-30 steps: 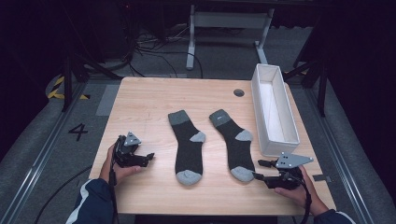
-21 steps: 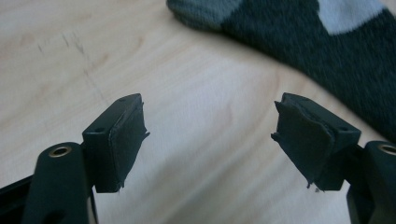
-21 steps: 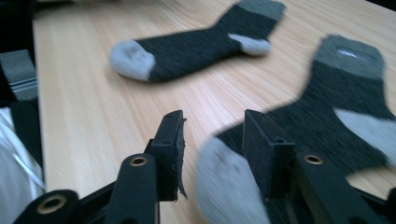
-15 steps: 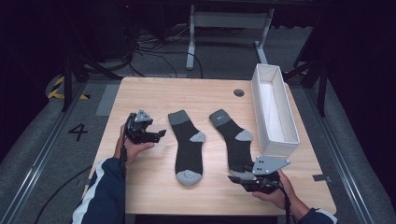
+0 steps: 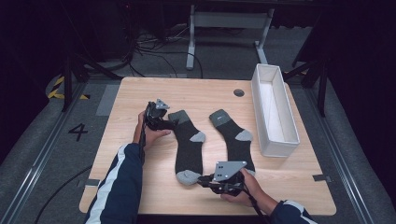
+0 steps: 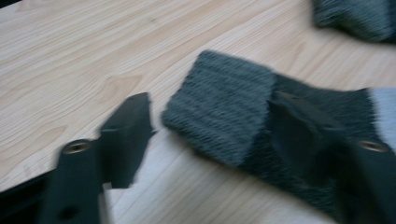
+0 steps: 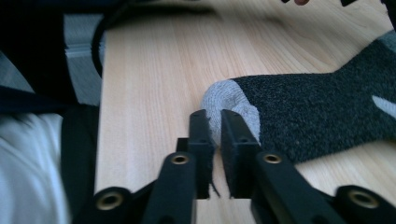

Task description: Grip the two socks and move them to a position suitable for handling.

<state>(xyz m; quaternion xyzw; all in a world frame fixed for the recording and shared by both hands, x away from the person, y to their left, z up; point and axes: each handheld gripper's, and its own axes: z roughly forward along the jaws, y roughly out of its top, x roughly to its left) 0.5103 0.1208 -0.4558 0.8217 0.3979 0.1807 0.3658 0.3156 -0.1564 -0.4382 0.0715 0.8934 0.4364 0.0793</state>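
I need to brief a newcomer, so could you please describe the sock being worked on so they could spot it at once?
On the wooden table, left of the white box, lie two dark socks. It is the left sock, farther from the box. Unlike the right sock, it has a tool at each end.

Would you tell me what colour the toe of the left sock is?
Light grey toe, clearest in the right gripper view.

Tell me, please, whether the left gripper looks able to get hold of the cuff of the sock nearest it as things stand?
Probably yes: the left gripper already straddles the left sock's cuff, its jaws just closing, and nothing lies between them and the fabric.
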